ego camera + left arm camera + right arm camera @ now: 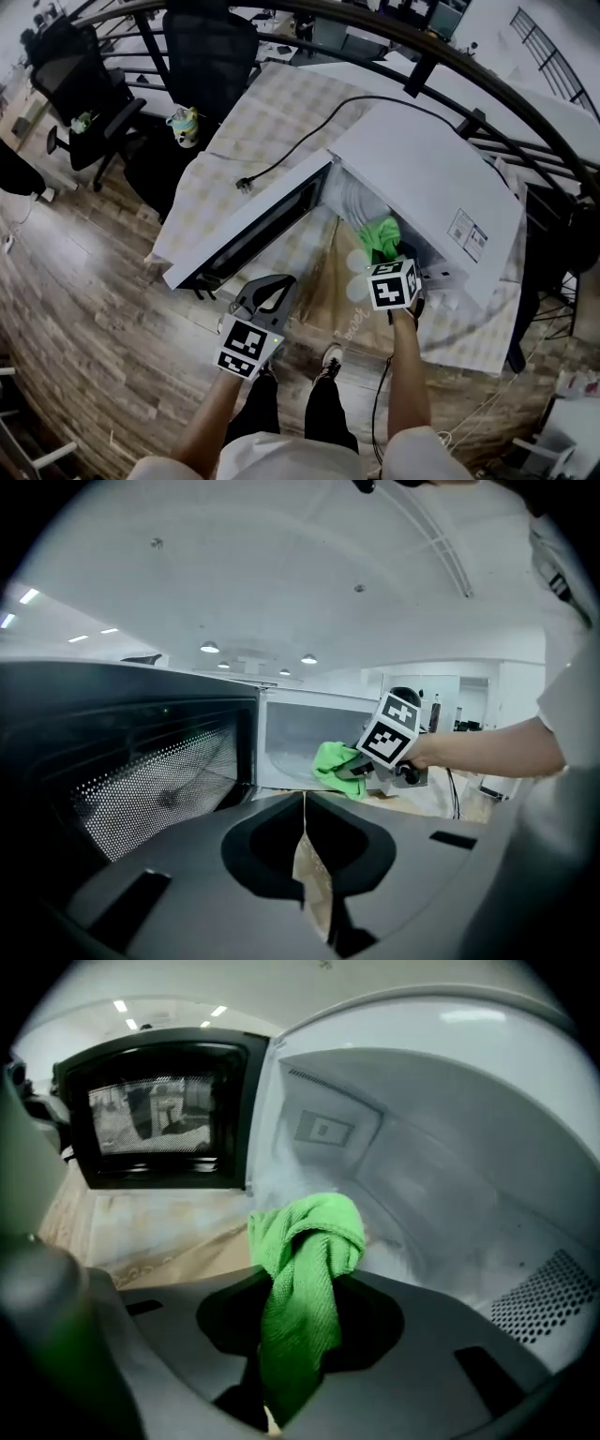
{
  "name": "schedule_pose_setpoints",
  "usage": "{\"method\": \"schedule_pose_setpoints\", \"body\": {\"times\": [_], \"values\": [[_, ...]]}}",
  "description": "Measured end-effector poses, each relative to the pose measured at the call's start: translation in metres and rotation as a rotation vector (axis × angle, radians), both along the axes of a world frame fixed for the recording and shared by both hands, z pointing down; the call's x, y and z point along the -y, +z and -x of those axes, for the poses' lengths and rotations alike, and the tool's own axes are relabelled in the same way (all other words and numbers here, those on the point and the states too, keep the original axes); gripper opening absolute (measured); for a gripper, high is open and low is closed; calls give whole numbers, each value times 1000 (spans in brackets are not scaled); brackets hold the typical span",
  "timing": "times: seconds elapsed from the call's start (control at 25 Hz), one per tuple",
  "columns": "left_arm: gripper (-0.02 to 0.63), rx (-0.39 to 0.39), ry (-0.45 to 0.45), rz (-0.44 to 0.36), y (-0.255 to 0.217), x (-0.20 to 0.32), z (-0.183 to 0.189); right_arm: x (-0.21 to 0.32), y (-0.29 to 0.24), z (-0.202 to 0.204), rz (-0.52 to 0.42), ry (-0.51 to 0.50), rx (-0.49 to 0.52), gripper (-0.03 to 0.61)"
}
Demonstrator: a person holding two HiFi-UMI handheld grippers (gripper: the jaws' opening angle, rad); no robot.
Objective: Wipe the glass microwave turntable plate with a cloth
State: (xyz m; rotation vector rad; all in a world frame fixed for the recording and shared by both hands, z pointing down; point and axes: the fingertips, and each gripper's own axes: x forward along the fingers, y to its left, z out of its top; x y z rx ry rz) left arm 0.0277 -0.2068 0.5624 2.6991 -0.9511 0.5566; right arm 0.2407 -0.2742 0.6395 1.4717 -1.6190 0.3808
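At the open microwave's (422, 178) mouth, you are holding a green cloth (302, 1265) in your right tool (298, 1340).
Your right tool is clamping the bunched cloth at the opening of the white cavity, beside the swung-open door (253, 220); the glass plate on the cavity floor is too faint to place. Your left tool (305, 855) is hovering low before the bench (281, 103), jaws pressed together on nothing.

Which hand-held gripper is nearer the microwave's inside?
Right. The right hand-held gripper, gripping the cloth, is at the opening of the microwave; the left hand-held gripper sits back, outside, by the open door.
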Motion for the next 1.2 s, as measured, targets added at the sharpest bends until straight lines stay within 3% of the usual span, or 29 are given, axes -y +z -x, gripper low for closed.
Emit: {"method": "schedule_pose_setpoints", "body": {"times": [0.12, 0.2, 0.36, 0.48, 0.6, 0.96, 1.2], "values": [[21, 1, -5, 0, 1, 5, 0, 28, -16, -18, -124, 108, 5, 137], [21, 2, -8, 4, 3, 8, 0, 52, -18, -28, -156, 164, -9, 138], [20, 11, -6, 15, 9, 9, 1, 92, -13, -45, -150, 201, -216, 141], [21, 18, -4, 23, 13, 11, 4, 110, 2, -50, -90, 220, -241, 135], [21, 21, -13, 31, 18, 15, 11, 119, 3, -42, -78, 180, -249, 135], [21, 9, 4, 14, 9, 15, 23, 122, -3, 53, -124, -105, -168, 133], [21, -3, 34, -43, -23, 12, 32, 70, -16, 93, -105, -135, 17, 135]]}}
